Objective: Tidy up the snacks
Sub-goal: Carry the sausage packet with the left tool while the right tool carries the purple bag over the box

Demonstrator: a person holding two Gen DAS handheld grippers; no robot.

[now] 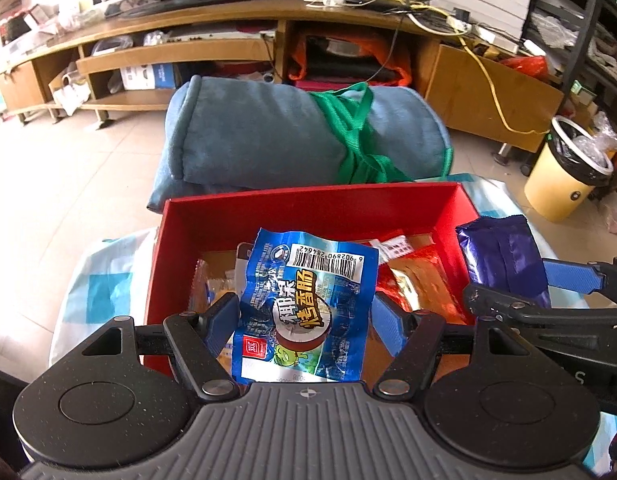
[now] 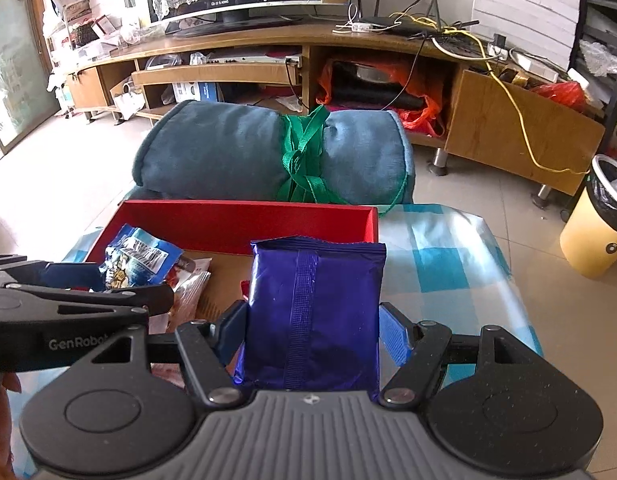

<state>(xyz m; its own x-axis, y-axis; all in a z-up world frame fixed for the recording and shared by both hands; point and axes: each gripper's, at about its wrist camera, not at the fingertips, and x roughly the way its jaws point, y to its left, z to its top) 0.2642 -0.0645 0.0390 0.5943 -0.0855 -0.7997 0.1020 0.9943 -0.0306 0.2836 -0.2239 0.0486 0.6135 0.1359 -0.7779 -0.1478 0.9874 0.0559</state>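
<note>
My left gripper (image 1: 304, 320) is shut on a blue snack packet (image 1: 304, 304) with a barcode, held over the open red box (image 1: 308, 210). The box holds several snacks, among them a red and gold packet (image 1: 416, 280). My right gripper (image 2: 312, 328) is shut on a purple foil packet (image 2: 314, 312), held over the box's right edge (image 2: 370, 224). The purple packet (image 1: 504, 252) and the right gripper (image 1: 548, 288) also show at the right in the left wrist view. The left gripper (image 2: 108, 280) with its blue packet (image 2: 140, 258) shows at the left in the right wrist view.
The box stands on a table with a blue and white checked cloth (image 2: 440, 248). A rolled blue cushion (image 1: 268, 136) tied with a green strap lies behind the box. A yellow bin (image 1: 564, 176) stands on the floor at right. A wooden TV cabinet (image 1: 248, 48) lines the back.
</note>
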